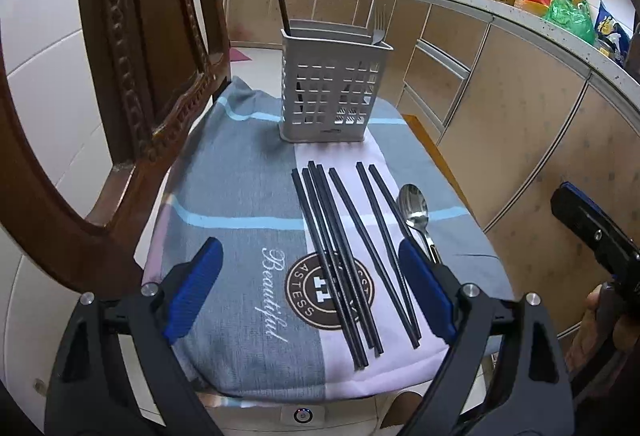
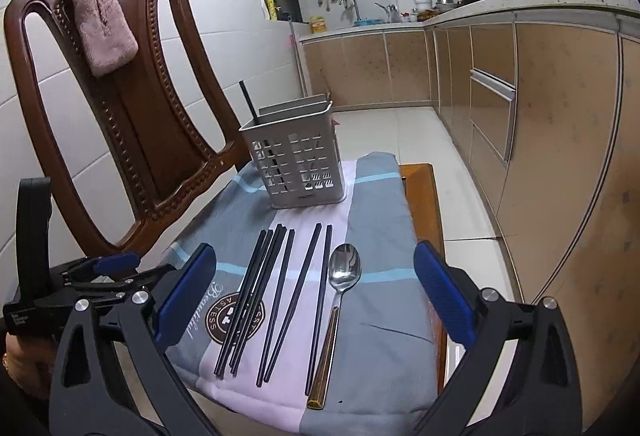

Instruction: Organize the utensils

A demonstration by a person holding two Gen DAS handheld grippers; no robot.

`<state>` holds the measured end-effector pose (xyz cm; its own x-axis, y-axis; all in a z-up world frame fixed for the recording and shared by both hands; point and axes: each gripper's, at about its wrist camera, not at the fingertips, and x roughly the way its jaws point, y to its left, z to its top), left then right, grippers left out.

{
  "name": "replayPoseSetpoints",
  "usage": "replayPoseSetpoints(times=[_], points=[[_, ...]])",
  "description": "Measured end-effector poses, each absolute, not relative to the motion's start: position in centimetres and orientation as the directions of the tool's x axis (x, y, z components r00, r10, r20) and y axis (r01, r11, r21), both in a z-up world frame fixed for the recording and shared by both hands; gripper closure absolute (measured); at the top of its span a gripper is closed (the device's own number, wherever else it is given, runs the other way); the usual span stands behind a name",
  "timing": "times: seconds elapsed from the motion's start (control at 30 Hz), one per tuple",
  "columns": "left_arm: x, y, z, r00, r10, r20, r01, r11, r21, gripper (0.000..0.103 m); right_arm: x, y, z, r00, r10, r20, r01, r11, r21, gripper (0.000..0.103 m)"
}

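On the cushioned chair seat (image 1: 240,195) lie black chopsticks (image 1: 340,256) and a spoon (image 2: 344,272); the left hand-held gripper (image 1: 310,288) and right hand-held gripper (image 2: 316,296) gape empty.

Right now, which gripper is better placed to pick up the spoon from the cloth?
Right. The spoon lies between the open right gripper's fingers, almost centred. The open left gripper frames the black chopsticks instead, and the spoon sits beside its finger.

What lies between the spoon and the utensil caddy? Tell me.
Only bare cushion cloth. In the right wrist view the spoon sits short of the caddy, with nothing on the stretch between them.
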<state>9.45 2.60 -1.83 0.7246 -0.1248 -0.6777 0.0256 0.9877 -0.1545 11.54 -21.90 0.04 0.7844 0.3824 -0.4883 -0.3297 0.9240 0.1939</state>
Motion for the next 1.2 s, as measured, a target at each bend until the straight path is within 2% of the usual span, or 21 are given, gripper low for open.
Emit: replayPoseSetpoints(times=[0.53,0.73,0.83,0.9,0.97,1.03,1.07,1.13,1.2], points=[[10.0,2.3,-1.8,0.722,-0.133,-0.679,0.030,0.986,-0.161,0.014,11.6,-21.7,-0.6,0.768,0.378,-0.518,-0.339,0.925,0.172,0.007],[10.2,2.4,-1.8,0.721,-0.119,-0.682,0.013,0.987,-0.158,0.014,11.8,-21.5,-0.8,0.762,0.371,-0.531,-0.341,0.927,0.158,0.011],[10.4,2.4,-1.9,0.720,-0.112,-0.685,0.009,0.988,-0.152,0.014,11.8,-21.1,-0.9,0.765,0.358,-0.536,-0.350,0.929,0.121,0.017],[11.0,2.7,-1.9,0.715,-0.099,-0.692,-0.010,0.988,-0.152,0.018,12.0,-20.7,-0.9,0.767,0.345,-0.541,-0.355,0.931,0.091,0.022],[12.1,3.2,-2.1,0.698,-0.102,-0.708,-0.026,0.985,-0.168,0.033,12.6,-20.4,-0.9,0.763,0.342,-0.549,-0.356,0.931,0.085,0.030],[13.9,3.4,-2.2,0.669,-0.106,-0.736,-0.030,0.985,-0.170,0.041,13.8,-20.1,-1.0,0.747,0.344,-0.568,-0.360,0.929,0.089,0.037],[15.0,3.5,-2.1,0.660,-0.101,-0.744,-0.033,0.986,-0.163,0.042,14.9,-19.6,-1.0,0.734,0.346,-0.585,-0.369,0.926,0.085,0.042],[17.0,3.5,-2.3,0.638,-0.076,-0.766,-0.040,0.991,-0.131,0.042,16.9,-18.8,-1.1,0.723,0.329,-0.607,-0.366,0.928,0.068,0.045],[19.7,3.2,-3.1,0.595,-0.082,-0.800,-0.034,0.991,-0.127,0.046,20.0,-18.0,-1.6,0.694,0.318,-0.646,-0.354,0.932,0.079,0.047]])
